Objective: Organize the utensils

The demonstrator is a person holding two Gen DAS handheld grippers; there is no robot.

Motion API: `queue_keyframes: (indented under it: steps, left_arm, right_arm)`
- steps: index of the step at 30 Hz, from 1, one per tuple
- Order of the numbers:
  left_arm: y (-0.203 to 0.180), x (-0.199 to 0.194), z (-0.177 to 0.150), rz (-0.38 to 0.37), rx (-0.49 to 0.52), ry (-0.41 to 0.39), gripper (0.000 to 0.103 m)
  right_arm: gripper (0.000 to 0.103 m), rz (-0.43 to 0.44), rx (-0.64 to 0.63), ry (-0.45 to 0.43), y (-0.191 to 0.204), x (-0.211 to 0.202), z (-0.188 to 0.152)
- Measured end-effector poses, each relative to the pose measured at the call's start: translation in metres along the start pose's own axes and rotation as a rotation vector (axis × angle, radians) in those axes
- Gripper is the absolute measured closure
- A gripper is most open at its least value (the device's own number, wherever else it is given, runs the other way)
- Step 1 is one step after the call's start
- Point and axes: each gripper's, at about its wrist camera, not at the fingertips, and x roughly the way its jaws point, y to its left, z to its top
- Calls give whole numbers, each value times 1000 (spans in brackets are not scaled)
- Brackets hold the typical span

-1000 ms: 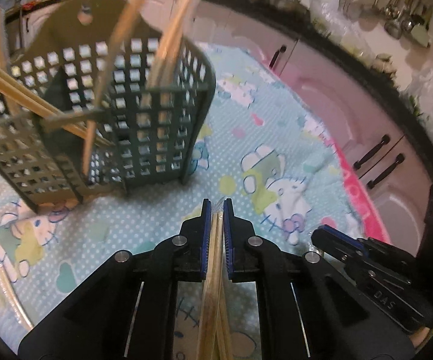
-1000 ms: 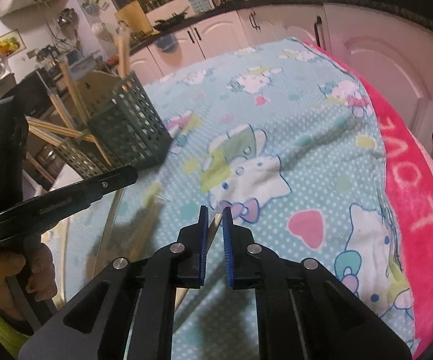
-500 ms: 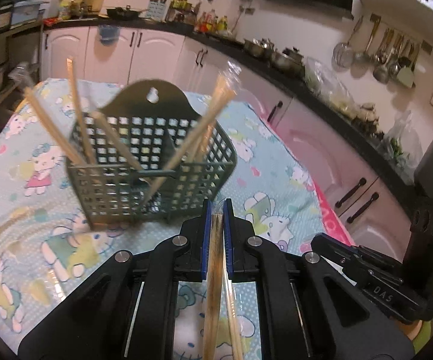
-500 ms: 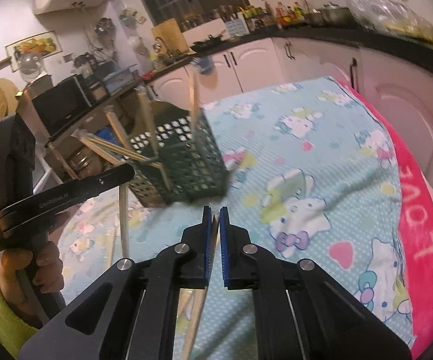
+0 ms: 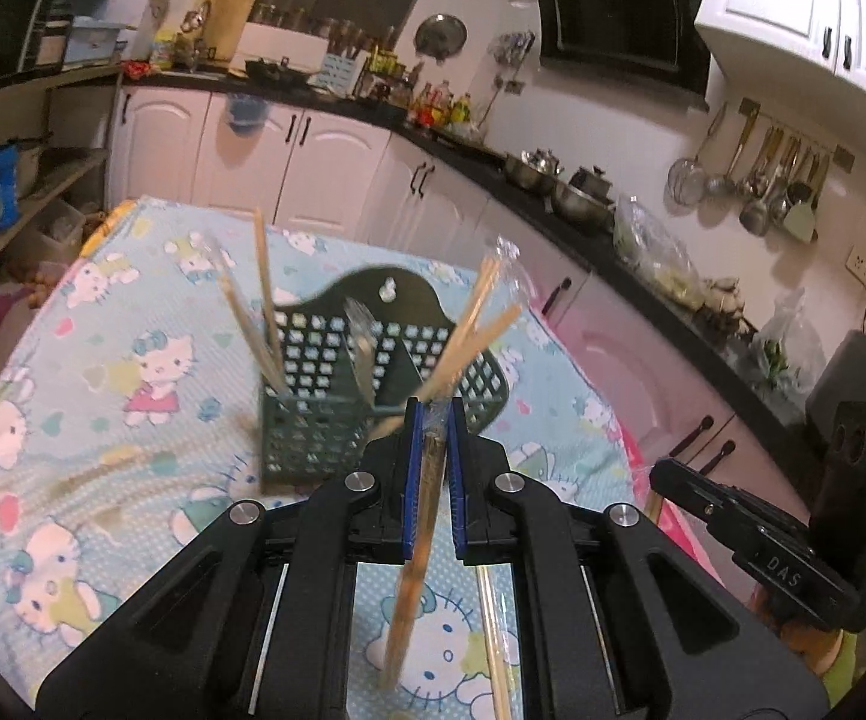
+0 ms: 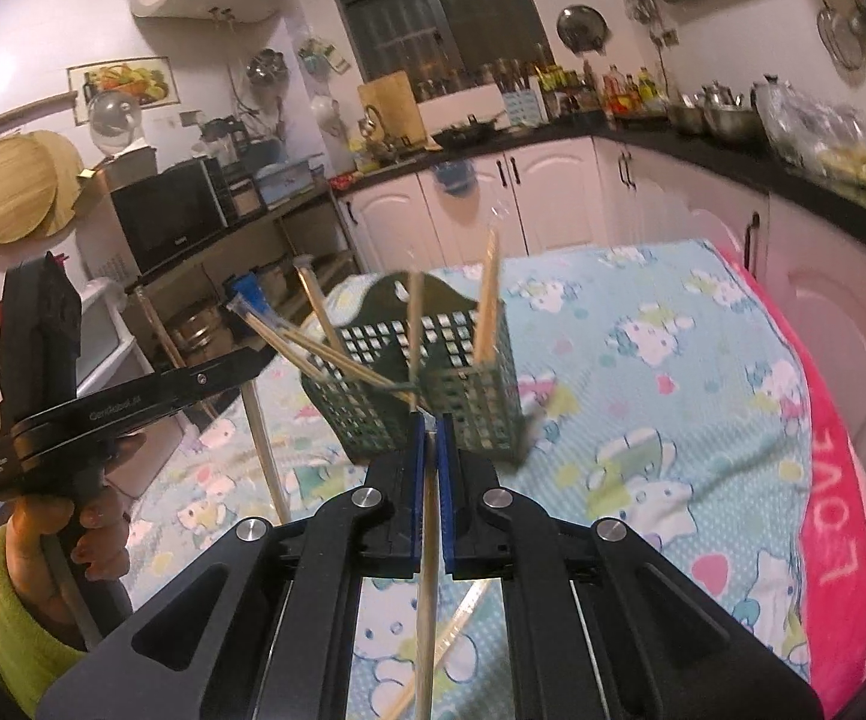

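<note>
A dark green grid basket stands on the table with several chopsticks leaning out of its compartments. My left gripper is shut on a wrapped pair of chopsticks, which hangs down and back from the jaws, in front of the basket. My right gripper is shut on a thin chopstick that runs back under the jaws. The right wrist view also shows the left gripper to the basket's left, its wrapped chopsticks hanging below. Another wrapped pair lies on the cloth.
The table wears a blue cartoon-cat tablecloth with a pink edge on the right. White cabinets and a dark counter with pots run behind it. A shelf unit with a microwave stands to the left.
Both grippers have risen and drawn back from the basket, carrying their chopsticks up off the cloth. The right jaws have closed onto the thin chopstick. More of the kitchen shows.
</note>
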Motion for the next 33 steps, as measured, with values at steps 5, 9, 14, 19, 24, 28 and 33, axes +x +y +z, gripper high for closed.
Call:
queue_keyframes:
  steps: [5,9,14,19,24,28,33]
  left_arm:
    - [8,-18,16,11,-1,-48,100]
    - [10,-30,31,19,4,-91,100]
    - [9,-44,50,26,25,-137,100]
    - [7,-53,67,31,37,-174,100]
    - [6,-56,85,40,47,-213,100]
    - [4,-55,102,48,60,-244,100]
    - [2,-51,119,65,69,-282,100]
  right_arm:
    - [99,9,-22,-54,11,-3,19]
    - [99,10,-47,-111,20,-7,38]
    - [99,-18,-106,-213,33,-16,66]
    - [99,-37,-139,-260,32,-15,88]
    - [99,-58,-143,-281,24,-5,108]
    - [99,-87,-141,-316,18,3,125]
    - [99,-97,-147,-369,11,11,144]
